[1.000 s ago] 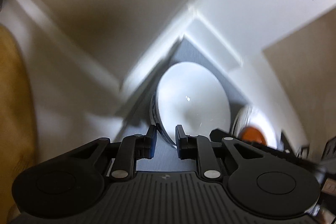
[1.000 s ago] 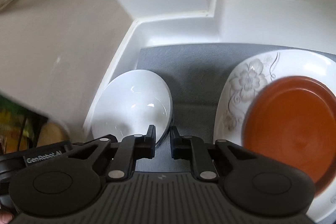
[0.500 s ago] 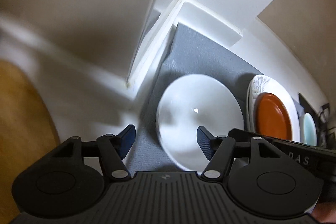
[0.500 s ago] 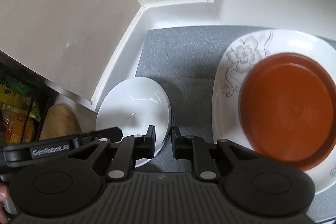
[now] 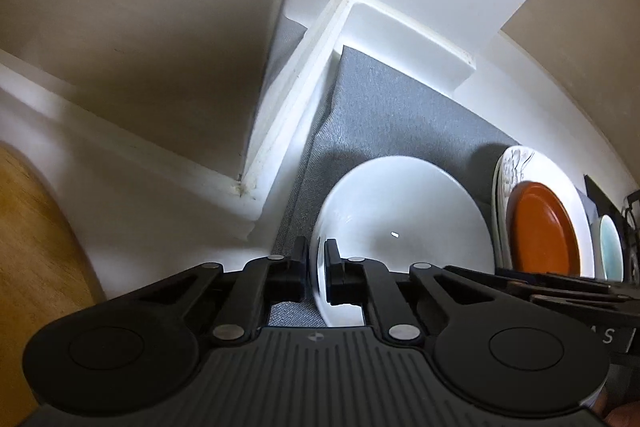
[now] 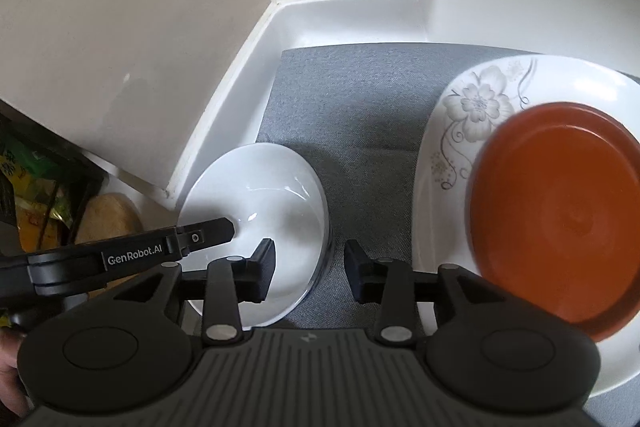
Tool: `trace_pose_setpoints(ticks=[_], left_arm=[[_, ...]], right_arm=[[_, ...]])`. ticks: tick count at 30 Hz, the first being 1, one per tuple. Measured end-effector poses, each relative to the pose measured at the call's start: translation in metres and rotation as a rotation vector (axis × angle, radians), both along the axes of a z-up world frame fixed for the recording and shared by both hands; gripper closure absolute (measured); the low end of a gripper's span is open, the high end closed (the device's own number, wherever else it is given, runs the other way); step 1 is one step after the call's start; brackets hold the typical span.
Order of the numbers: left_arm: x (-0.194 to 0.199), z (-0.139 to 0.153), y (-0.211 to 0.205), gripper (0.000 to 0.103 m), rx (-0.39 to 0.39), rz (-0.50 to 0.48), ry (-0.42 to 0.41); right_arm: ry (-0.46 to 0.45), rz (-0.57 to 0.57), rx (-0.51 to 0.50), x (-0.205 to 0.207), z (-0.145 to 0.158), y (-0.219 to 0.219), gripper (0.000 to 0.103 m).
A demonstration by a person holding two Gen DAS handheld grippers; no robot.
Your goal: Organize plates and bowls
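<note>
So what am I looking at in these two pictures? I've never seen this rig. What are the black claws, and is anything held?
Each picture comes from a camera on a handheld two-finger gripper that a person carries; the black parts at the bottom are its fingers. In the left view, the left gripper is shut on the rim of the white bowl, which sits on a grey mat in a white cupboard. In the right view, the right gripper is open, straddling the same bowl's edge. Beside the bowl an orange plate lies on a flowered white plate.
</note>
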State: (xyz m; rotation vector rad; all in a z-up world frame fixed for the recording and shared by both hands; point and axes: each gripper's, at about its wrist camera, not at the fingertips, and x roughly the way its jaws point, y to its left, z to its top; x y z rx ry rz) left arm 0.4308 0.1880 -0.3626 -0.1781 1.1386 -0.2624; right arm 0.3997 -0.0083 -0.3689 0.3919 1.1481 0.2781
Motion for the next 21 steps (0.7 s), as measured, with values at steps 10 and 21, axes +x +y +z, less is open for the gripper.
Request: trace_pose_setpoints(ticks=[10,21], left_arm=[[0.001,-0.009,-0.002,0.094,0.002,0.021,0.025],[-0.012,0.03,-0.015,0.094,-0.012,0.016,0.015]], right_arm=[[0.007,0.024,-0.035,0.001,-0.007,0.008,0.085],[-0.063,-0.019,0.02,-0.025,0.027,-0.016,0.085]])
